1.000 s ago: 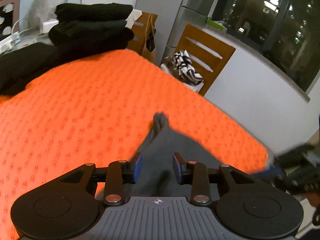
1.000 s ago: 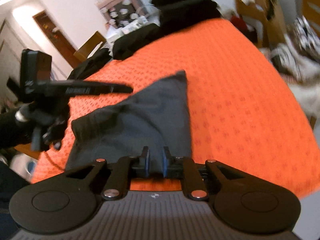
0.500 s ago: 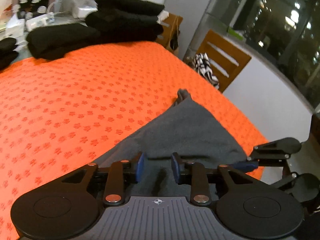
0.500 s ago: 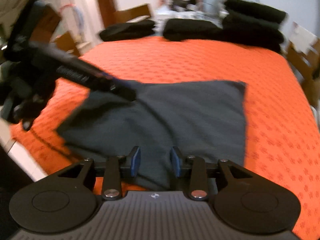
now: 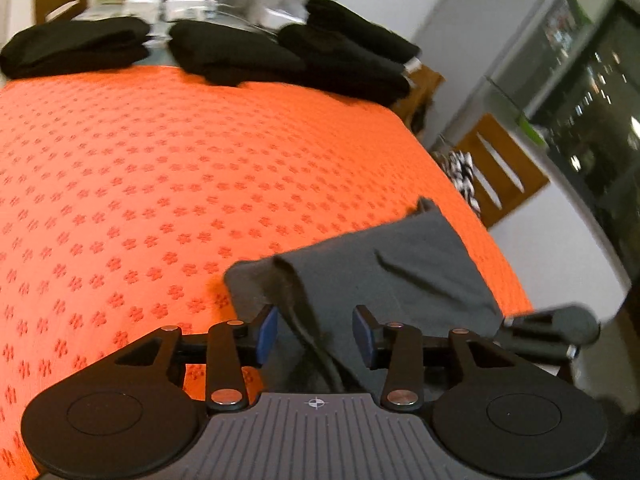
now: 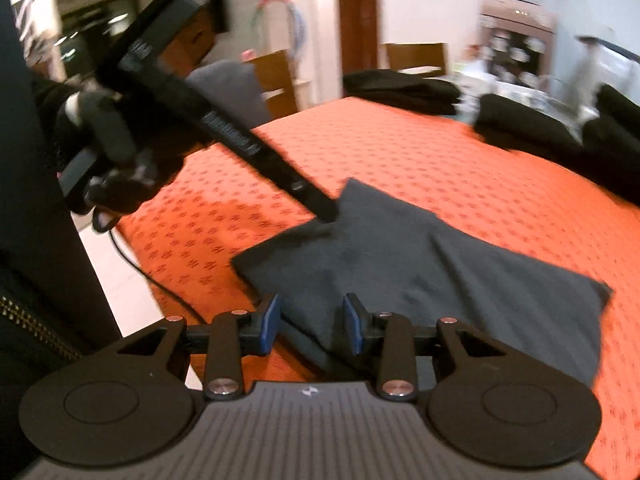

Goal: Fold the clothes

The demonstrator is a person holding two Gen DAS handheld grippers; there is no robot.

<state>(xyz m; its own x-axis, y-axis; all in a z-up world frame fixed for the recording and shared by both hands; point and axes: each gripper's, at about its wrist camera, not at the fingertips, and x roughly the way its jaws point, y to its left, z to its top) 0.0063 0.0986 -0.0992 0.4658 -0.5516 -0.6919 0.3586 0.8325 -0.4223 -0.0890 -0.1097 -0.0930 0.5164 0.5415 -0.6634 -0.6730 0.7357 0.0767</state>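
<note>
Orange bedspread [image 5: 168, 184], printed with small paw-like marks, covers the work surface of a lamplit room, where stacks of folded black clothes [image 5: 248, 54] line the far edge and a wooden chair [image 5: 500, 168] stands off the corner by a dark window. Near the front edge lies a dark grey garment [image 6: 420, 264], already doubled over into a rough rectangle, one corner reaching toward the bed's side.

A person works it with two handheld tongs. Seen from its own camera, the left gripper [image 5: 316, 334] has just been opening and stands about half open; a raised fold of the grey cloth runs between its blue pads without being pinched. The right gripper [image 6: 310, 324] has also just parted and sits about half open over the garment's near corner, cloth between the jaws but not clamped.

With both tools letting go, the risk is plain. That loose ridge by the left pads could catch on a finger as the tool lifts away and drag the fold open. The garment sits close to the bed's front edge, so a snagged corner might pull it toward the floor. Creases visible across the top layer may set in if nothing smooths them before the next fold.
</note>
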